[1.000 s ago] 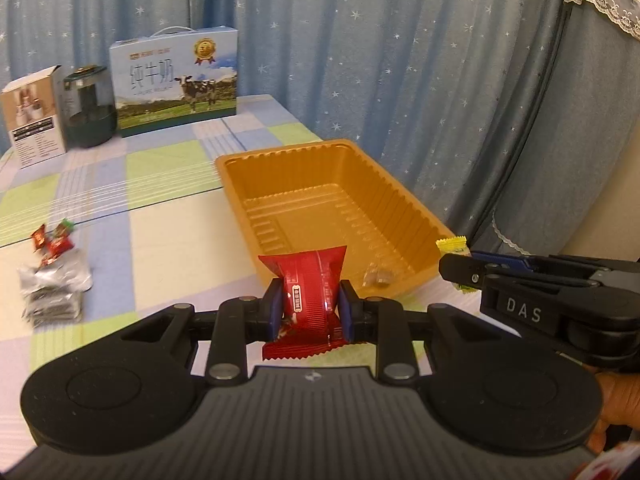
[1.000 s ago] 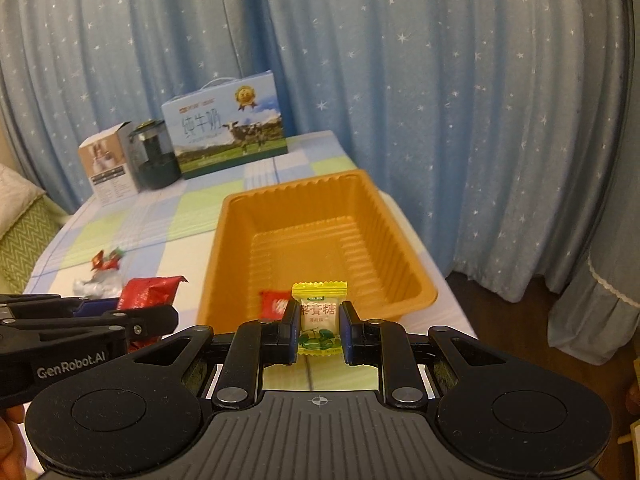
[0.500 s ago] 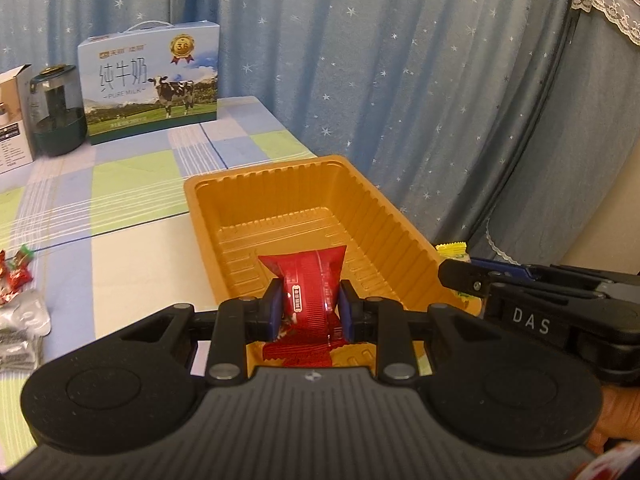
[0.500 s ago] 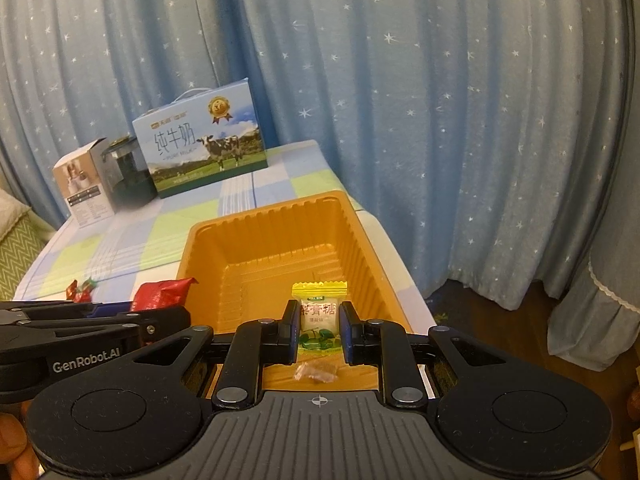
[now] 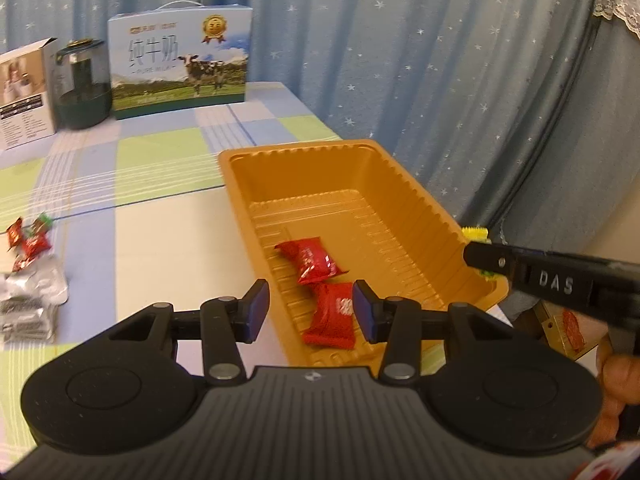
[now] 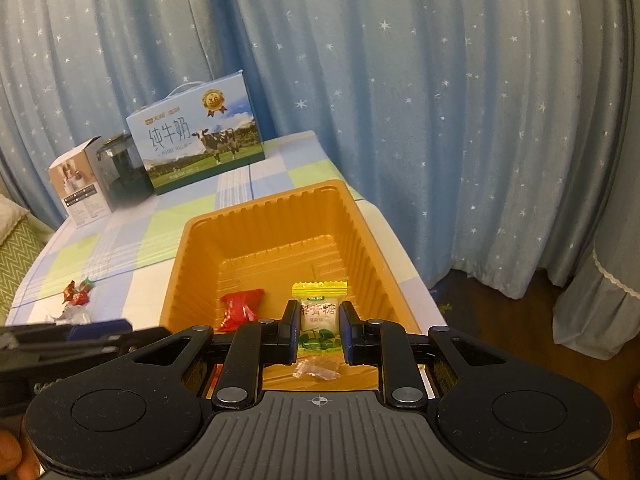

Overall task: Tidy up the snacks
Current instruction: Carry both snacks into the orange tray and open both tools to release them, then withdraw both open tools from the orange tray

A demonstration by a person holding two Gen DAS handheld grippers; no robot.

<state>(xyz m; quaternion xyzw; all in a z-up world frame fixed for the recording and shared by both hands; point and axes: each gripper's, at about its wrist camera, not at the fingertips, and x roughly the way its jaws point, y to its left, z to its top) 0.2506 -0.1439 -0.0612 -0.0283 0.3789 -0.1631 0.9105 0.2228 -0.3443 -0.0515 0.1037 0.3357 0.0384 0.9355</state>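
An orange tray sits at the right edge of the checked table. Two red snack packs lie inside it. My left gripper hovers over the tray's near end. Its jaws are opening, and the nearer red pack lies loose below them, free of the pads. My right gripper is shut on a yellow-green candy packet above the tray. In the tray under it lie a small clear-wrapped sweet and a red pack. The right gripper also shows beside the tray's right rim.
Loose red candies and silver packets lie on the table's left. A milk carton box, a dark jar and a white box stand at the back. Star-print curtains hang close on the right.
The left gripper moved over the tray, opened and let go of the red pack, which now lies in the tray. The right gripper carried its candy packet over the tray.
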